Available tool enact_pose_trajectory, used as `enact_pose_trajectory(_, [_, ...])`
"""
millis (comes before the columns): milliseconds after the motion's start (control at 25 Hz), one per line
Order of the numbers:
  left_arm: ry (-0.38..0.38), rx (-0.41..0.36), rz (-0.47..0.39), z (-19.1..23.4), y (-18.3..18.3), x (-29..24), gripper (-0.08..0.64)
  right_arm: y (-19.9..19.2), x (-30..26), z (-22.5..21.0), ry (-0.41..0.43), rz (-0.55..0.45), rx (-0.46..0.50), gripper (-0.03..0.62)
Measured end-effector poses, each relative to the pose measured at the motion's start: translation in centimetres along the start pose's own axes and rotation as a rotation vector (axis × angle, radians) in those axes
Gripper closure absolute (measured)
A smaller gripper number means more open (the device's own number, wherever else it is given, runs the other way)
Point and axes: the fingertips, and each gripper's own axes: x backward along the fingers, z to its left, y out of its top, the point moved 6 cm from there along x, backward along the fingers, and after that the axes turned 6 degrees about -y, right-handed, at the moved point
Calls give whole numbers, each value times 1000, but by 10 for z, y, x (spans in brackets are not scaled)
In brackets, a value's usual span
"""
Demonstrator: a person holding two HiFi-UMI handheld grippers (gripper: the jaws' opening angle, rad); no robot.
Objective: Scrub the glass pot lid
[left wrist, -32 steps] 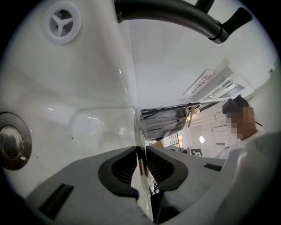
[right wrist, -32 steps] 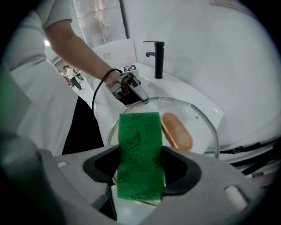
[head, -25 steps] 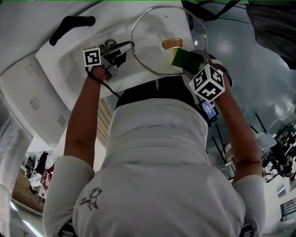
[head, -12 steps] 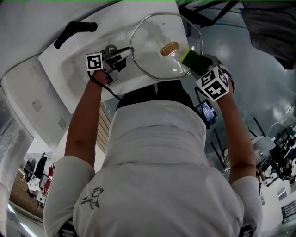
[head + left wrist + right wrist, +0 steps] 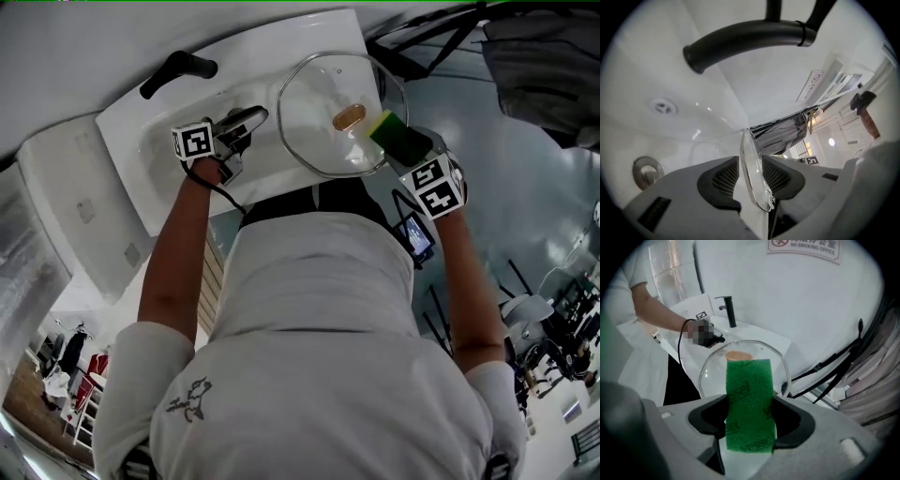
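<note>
One glass pot lid is seen over the white sink, knob turned up; what it rests on cannot be told. Its left rim is straddled edge-on by the left gripper, whose jaws have just been opening and are not pressed on it. At the lid's right rim, a green sponge is pinched by the right gripper, the nearer to the glass face. Only a drain is shown in the basin.

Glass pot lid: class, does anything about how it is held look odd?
Yes: the glass pot lid sits over the sink with its rim loose between the left gripper's jaws, which have just been opening.
</note>
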Motion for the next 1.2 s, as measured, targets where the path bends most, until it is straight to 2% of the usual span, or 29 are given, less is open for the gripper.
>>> enact_pose_trajectory(160, [82,-208,3,-39,21,19,410,16,32,-16,-91,-137,-106,299])
enact_pose_trajectory(400, [37,-463,9,-141,34,28,410,58,93,-11,-147,-406,-204,299])
enact_pose_trajectory(520, [1,-615,-33,-196,46,26,410,88,121,-4,-156,-558,-222,299])
enact_pose_trajectory(640, [-7,-734,-90,-249,44,27,419,109,154,12,-156,-679,-237,299])
enact_pose_trajectory(720, [-10,-784,-129,-278,39,29,442,118,172,24,-151,-736,-237,299])
enact_pose_trajectory(800, [-33,-802,-168,-301,34,30,477,125,185,33,-144,-783,-230,299])
enact_pose_trajectory(1000, [-34,-876,-196,-342,32,32,554,136,206,39,-151,-843,-186,299])
enact_pose_trajectory(1200, [-12,-930,-213,-364,26,32,561,127,225,37,-160,-870,-162,299])
